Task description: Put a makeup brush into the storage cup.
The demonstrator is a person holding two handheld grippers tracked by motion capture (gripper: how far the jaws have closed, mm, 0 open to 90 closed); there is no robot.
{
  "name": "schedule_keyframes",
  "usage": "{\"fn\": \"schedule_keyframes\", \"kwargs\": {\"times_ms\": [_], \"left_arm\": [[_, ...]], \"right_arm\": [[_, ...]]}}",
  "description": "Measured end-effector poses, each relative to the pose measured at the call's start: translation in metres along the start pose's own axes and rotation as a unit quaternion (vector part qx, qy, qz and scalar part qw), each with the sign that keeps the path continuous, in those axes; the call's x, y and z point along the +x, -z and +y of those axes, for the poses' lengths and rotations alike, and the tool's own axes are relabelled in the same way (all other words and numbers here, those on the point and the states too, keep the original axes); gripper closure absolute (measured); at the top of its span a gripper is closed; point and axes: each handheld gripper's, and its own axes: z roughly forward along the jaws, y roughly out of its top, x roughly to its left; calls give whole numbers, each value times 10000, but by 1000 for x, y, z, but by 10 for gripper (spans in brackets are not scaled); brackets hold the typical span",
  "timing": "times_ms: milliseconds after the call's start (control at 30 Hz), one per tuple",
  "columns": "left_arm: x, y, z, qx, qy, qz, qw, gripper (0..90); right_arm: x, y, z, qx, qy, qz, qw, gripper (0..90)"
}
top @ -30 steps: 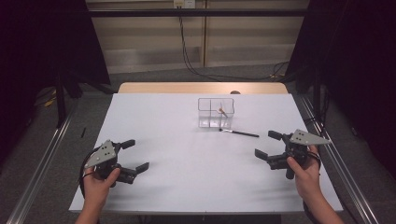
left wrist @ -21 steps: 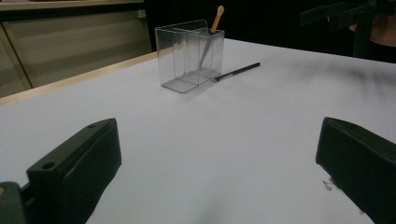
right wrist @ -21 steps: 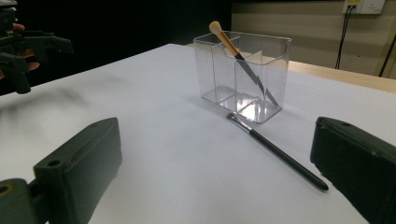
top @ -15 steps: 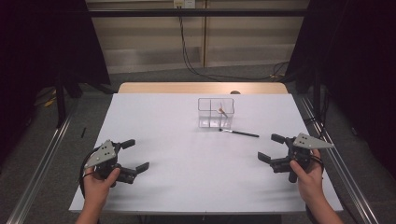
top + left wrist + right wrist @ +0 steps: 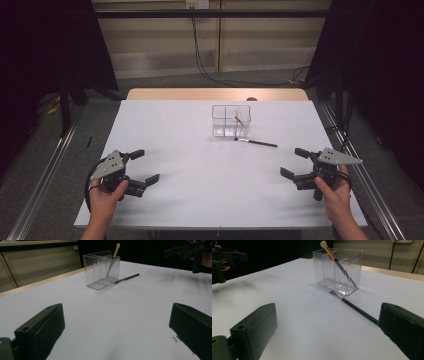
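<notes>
A clear plastic organizer [image 5: 231, 121] with compartments stands on the white table [image 5: 190, 165], toward the back middle. A brush with a tan tip [image 5: 326, 247] leans inside one compartment. A black brush [image 5: 256, 142] lies flat on the table just in front and to the right of the organizer [image 5: 339, 270]. My left gripper [image 5: 142, 166] rests open near the front left, held by a hand. My right gripper [image 5: 295, 163] is open near the front right, also held by a hand. Both are empty and well apart from the organizer [image 5: 101, 269].
A wooden strip [image 5: 215, 94] runs along the table's far edge. Metal rails [image 5: 40, 180] flank the table on both sides. Cables [image 5: 200, 60] hang against the back wall. Dark curtains stand at left and right.
My right gripper has drifted slightly toward the front right edge of the table. The left gripper, organizer and brushes stay put.
</notes>
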Motion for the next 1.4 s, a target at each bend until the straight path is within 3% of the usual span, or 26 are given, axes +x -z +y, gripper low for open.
{"fn": "schedule_keyframes", "kwargs": {"times_ms": [667,1400], "left_arm": [[0,5,0,-23,-5,47,10000,1],[1,8,0,-81,34,77,9999,1]], "right_arm": [[3,11,-11,132,61,-51,9999,18],[3,24,-20,45,37,-164,9998,18]]}}
